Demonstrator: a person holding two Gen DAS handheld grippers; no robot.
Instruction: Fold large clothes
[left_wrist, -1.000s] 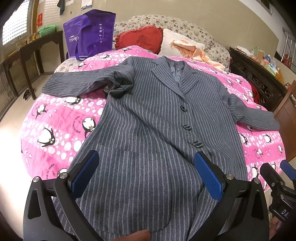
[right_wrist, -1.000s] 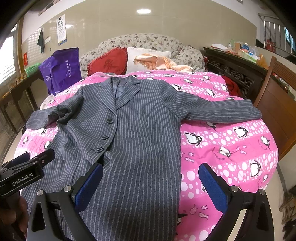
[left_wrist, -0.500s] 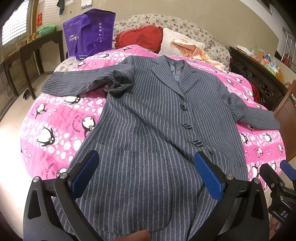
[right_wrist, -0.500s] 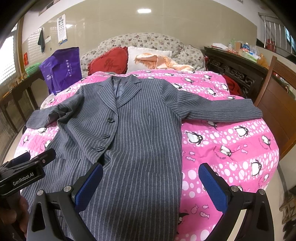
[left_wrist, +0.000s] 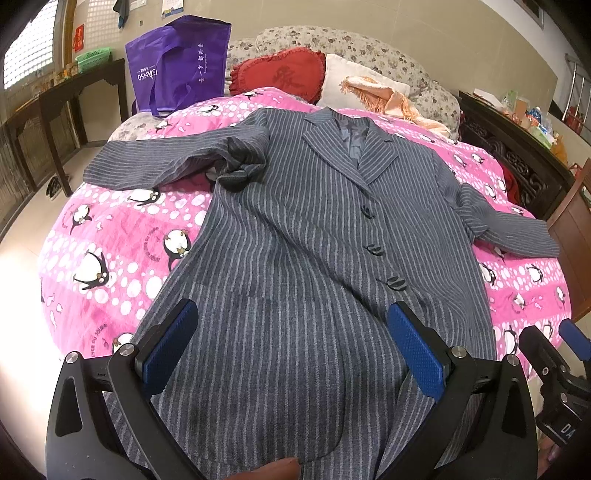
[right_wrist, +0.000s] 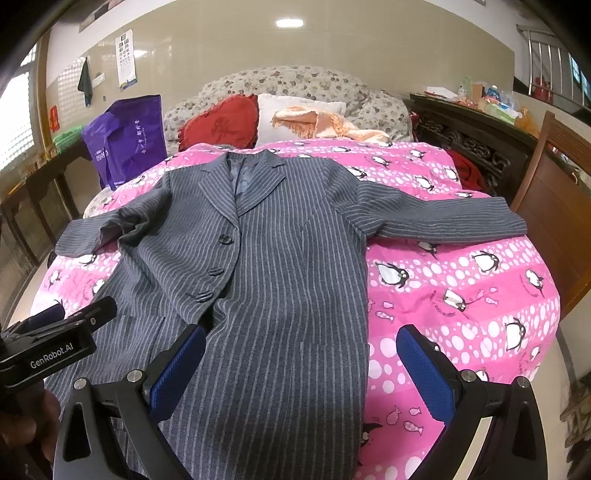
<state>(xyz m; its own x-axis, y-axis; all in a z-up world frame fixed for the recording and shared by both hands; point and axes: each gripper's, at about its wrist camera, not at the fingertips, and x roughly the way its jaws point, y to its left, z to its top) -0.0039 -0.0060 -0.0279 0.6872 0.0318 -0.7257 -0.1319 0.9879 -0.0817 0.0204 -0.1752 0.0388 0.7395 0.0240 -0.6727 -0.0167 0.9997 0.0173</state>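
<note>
Over the past second, little moves on my feeds: through the right wrist camera, the striped coat (right_wrist: 266, 266) and the pink bedspread (right_wrist: 461, 295) sit a touch lower in frame, the far sleeve (right_wrist: 443, 218) slipping down slightly. Through the left wrist camera, the coat (left_wrist: 306, 258) drifts just as faintly, its collar edging lower. Only my cameras shifted; the cloth's lie is unaltered.

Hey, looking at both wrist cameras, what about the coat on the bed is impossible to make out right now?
- Striped coat hem: cut off by the bottom edge and the left gripper in the left wrist view.
- Its lower left edge: hidden behind the left gripper's body in the right wrist view.
- Armpit under the bunched sleeve: covered by folds.
</note>
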